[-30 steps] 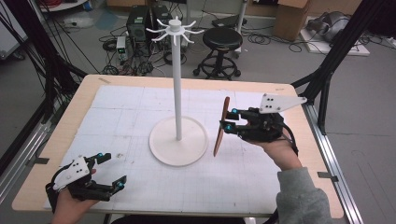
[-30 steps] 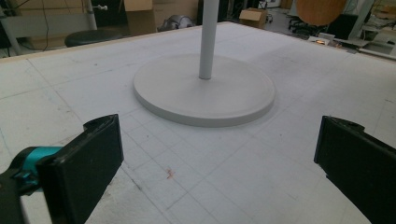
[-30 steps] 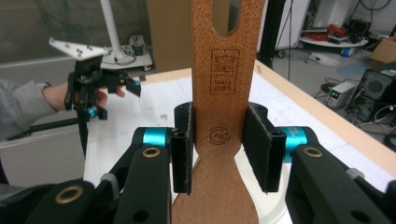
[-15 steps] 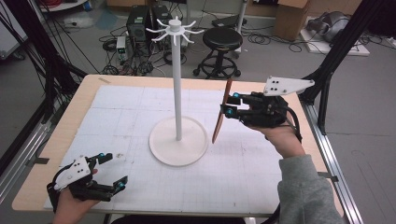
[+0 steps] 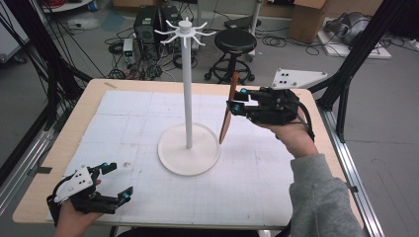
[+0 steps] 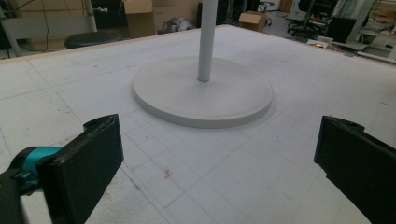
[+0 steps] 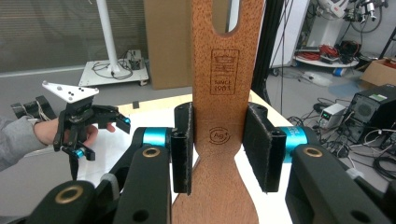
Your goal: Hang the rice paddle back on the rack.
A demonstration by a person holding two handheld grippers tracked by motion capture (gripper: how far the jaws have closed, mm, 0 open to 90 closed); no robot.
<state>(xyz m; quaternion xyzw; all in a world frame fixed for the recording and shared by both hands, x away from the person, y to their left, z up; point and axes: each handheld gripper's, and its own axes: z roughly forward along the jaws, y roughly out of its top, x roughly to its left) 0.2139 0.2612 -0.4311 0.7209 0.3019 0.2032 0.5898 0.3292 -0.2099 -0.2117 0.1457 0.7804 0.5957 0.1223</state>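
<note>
At the near left corner of the table point(image 5: 59, 148), the left gripper point(image 5: 114, 181) rests low in the person's hand, its jaws spread wide with nothing between them, apparently parked out of the way while the other hand works. Its own view bears this out: the two black pads point(image 6: 88, 158) stand far apart with bare gridded mat between, and it looks across at the round white base point(image 6: 203, 91) of the stand from low down, a closeness the high view does not give.

In the middle stands the white hanging rack point(image 5: 188, 94), a tall pole on that base with a ring of short hooks point(image 5: 184, 30) at the top. The hooks appear in the high view; the left gripper view cuts the pole off just above the base.

To the right, the right gripper point(image 5: 236, 104) is raised off the table and pinches a wooden spatula-like utensil point(image 5: 227, 111), held nearly upright just right of the pole, its lower tip near the base's edge. Holding it upright and lifted suits threading its handle slot over a hook, I judge. The right gripper view shows what the high view cannot: the jaws pressed flat on both sides of the utensil's narrow neck point(image 7: 217, 135), a long hanging slot point(image 7: 227, 16) above, and stamped marks in the wood. It also catches the left gripper point(image 7: 79, 122) far off.
</note>
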